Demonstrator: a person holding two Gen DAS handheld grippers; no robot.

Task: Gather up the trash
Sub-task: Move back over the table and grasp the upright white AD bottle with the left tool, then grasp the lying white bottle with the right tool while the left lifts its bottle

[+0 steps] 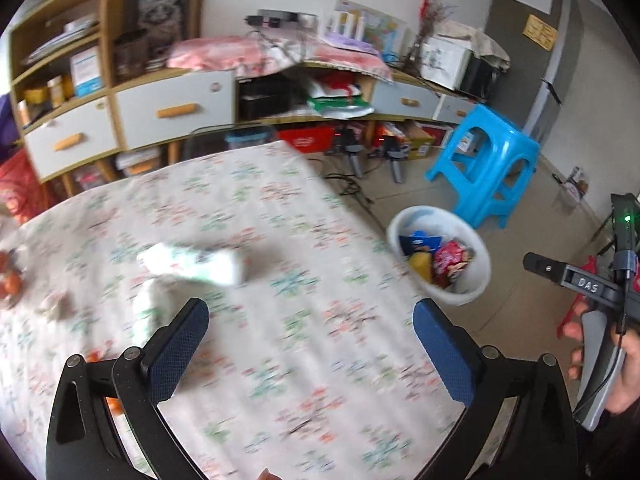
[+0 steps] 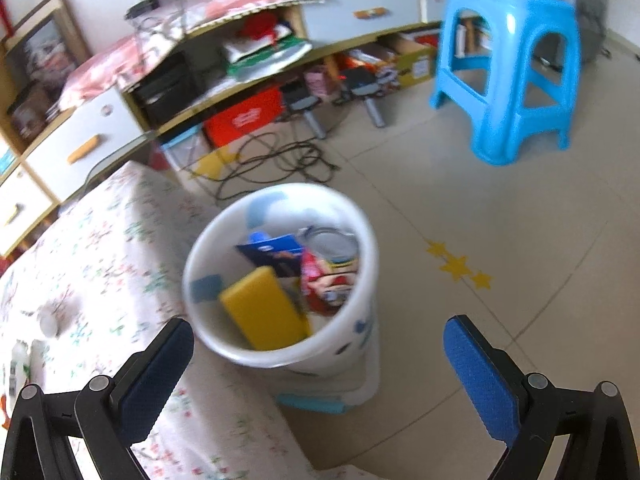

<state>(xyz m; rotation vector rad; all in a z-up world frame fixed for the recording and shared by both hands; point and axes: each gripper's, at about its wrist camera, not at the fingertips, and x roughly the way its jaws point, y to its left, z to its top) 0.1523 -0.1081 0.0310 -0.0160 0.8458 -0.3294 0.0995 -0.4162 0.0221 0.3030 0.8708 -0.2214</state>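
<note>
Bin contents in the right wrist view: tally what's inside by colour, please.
Inside the white bin:
Yellow: 1, block
Blue: 1, packet
Red: 1, wrapper
Silver: 1, can
Total: 4 that I can make out; the picture is blurred.

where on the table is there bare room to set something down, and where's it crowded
Free: the wide stretch of flowered tablecloth between the white packet and the edge nearest the white bin, and the patch between the open left gripper fingers. Crowded: the table's left side, where blurred wrappers and orange bits lie beside the packet.
</note>
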